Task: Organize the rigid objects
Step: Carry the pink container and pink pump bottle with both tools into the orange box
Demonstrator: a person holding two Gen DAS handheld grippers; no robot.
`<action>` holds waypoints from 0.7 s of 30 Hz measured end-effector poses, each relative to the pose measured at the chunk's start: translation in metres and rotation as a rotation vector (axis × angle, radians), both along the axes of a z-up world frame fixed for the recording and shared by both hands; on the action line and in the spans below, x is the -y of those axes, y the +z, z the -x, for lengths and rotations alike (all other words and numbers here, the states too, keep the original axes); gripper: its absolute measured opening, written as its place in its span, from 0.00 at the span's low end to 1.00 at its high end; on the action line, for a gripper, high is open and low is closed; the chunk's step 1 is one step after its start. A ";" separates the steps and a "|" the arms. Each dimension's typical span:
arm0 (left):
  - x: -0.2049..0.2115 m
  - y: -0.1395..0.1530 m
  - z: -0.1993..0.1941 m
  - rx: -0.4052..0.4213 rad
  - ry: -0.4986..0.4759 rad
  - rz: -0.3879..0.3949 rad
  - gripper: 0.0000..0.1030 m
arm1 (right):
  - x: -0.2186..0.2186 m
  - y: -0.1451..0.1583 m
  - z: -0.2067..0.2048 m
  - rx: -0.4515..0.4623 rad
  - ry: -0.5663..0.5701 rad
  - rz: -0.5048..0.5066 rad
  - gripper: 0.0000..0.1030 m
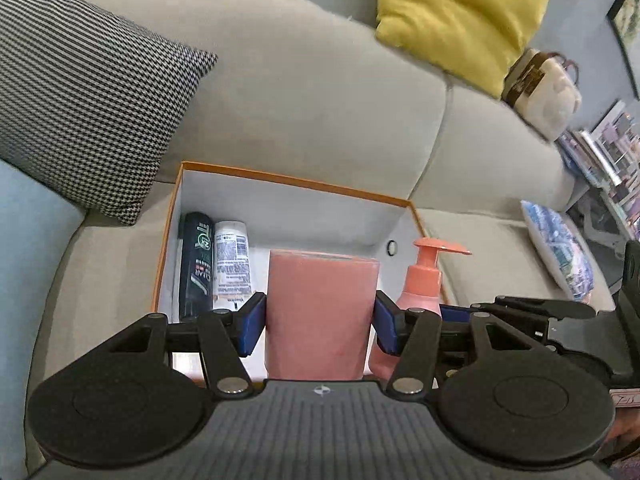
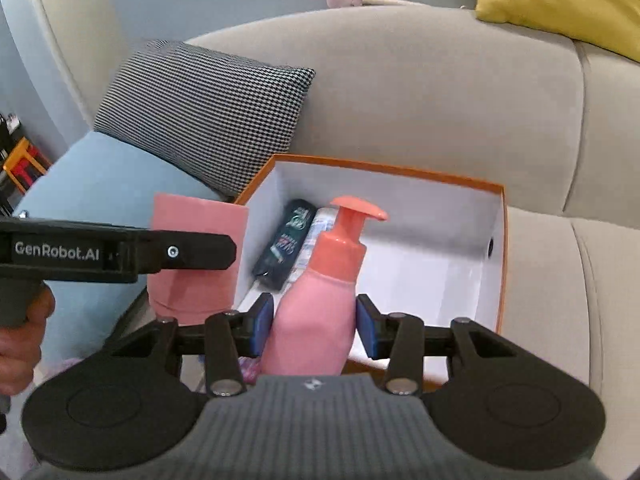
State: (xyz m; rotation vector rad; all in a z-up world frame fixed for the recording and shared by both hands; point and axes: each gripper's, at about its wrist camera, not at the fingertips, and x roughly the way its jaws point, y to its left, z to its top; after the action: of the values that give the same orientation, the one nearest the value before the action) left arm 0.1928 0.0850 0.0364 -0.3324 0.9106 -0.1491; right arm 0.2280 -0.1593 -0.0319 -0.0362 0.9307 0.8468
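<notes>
My left gripper (image 1: pixel 320 326) is shut on a pink cup (image 1: pixel 320 312), held upright above the near side of an orange box (image 1: pixel 280 179) with a white inside. My right gripper (image 2: pixel 315 326) is shut on a pink pump bottle (image 2: pixel 320 304) with a coral pump head, also upright over the box (image 2: pixel 384 168). In the left wrist view the pump bottle (image 1: pixel 420 280) shows just right of the cup. In the right wrist view the cup (image 2: pixel 192 252) sits left of the bottle. A dark bottle (image 1: pixel 195 264) and a white tube (image 1: pixel 232 258) lie at the box's left wall.
The box rests on a grey sofa (image 1: pixel 320 100). A houndstooth cushion (image 1: pixel 80 100) leans at the back left, a yellow cushion (image 1: pixel 460 12) at the back right. A blue patterned pillow (image 1: pixel 560 252) lies to the right, a light blue cushion (image 2: pixel 100 192) to the left.
</notes>
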 end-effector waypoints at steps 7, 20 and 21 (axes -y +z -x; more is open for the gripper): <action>-0.003 -0.045 -0.054 -0.125 -0.017 0.014 0.62 | -0.040 -0.037 -0.049 -0.034 0.055 0.144 0.44; -0.012 -0.100 -0.109 -0.254 -0.054 0.030 0.62 | -0.077 -0.090 -0.090 -0.137 0.125 0.217 0.44; -0.013 -0.102 -0.111 -0.262 -0.055 0.036 0.62 | -0.078 -0.092 -0.090 -0.137 0.130 0.221 0.44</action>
State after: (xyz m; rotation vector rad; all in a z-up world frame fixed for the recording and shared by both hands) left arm 0.3041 0.0983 -0.0658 -0.3659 1.1775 -0.1750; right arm 0.3182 -0.0812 -0.1241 -0.2343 1.1583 0.8706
